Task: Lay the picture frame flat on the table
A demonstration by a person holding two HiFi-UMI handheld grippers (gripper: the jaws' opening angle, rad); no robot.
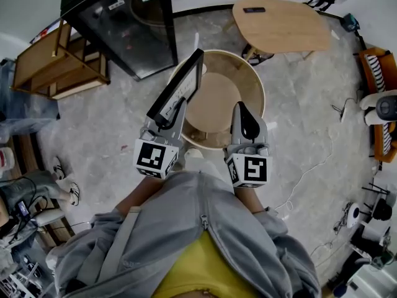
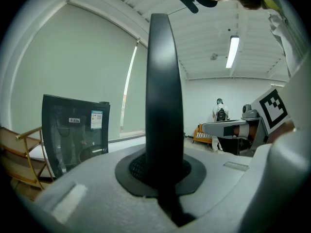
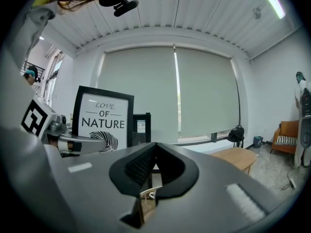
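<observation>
While we hold the black-rimmed picture frame with the white "Love of Nature" print (image 1: 180, 87) in the left hand-held gripper (image 1: 177, 107), it is standing on edge in the air. It is tilted and sits over the left side of the round pale-wood bench (image 1: 258, 85), not down yet. The left jaws are clenched on the frame's edge, and in the left gripper view the dark moulding rises straight up out of the pads. The right hand-held gripper (image 1: 240, 107) is clenched on nothing and hangs just beside it, over the bench top.

Here's how we'd play it, we reckon. We carry the frame towards the bare middle of the bench, well inside that raised rim. We touch its free long edge down first, then roll the left wrist so the frame tips over gently rather than dropping. The grip should come off only once the frame lies flat. The rim could catch the gripper body, so we'd come in high. The closed right tip could steady the far edge if it swings.
</observation>
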